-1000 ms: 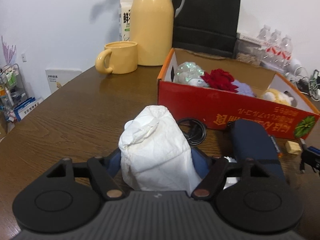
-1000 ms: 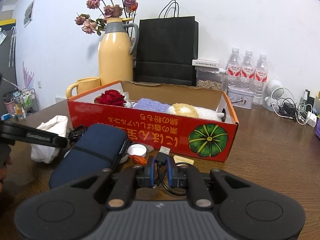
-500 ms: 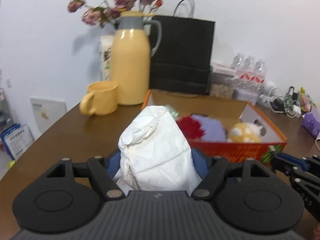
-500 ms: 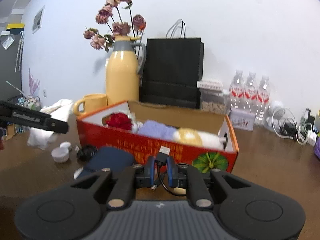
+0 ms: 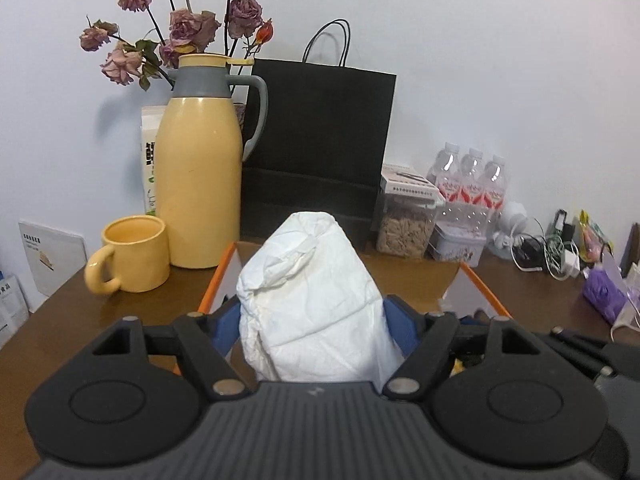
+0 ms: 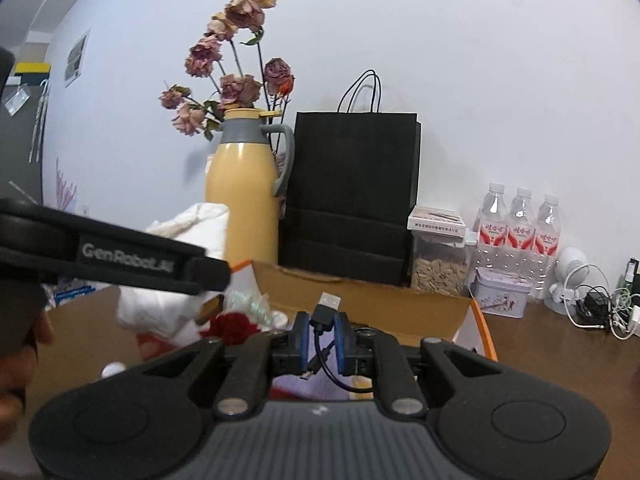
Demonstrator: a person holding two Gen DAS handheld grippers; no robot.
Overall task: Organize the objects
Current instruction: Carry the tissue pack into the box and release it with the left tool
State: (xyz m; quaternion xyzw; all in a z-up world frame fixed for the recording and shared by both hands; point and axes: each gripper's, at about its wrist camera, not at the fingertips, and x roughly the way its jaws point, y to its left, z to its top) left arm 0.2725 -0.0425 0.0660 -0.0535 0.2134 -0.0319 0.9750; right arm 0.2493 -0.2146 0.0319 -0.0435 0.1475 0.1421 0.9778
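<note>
both claws have risen off the table since a second ago, my left gripper (image 5: 310, 312) clamping the white pack (image 5: 308, 304), my right gripper (image 6: 322, 336) the usb cable (image 6: 326, 312), orange box (image 6: 476, 320) now just ahead below, ready for drops.

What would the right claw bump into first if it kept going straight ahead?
Probably the far wall of the orange box, since the right claw, shut on the USB cable, points slightly down over it. Depth is hard to judge.

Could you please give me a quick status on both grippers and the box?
Left hand-held gripper clamped on white tissue pack. Right hand-held gripper shut on USB cable. Both above the orange box; red flower already inside, nothing blocking.
</note>
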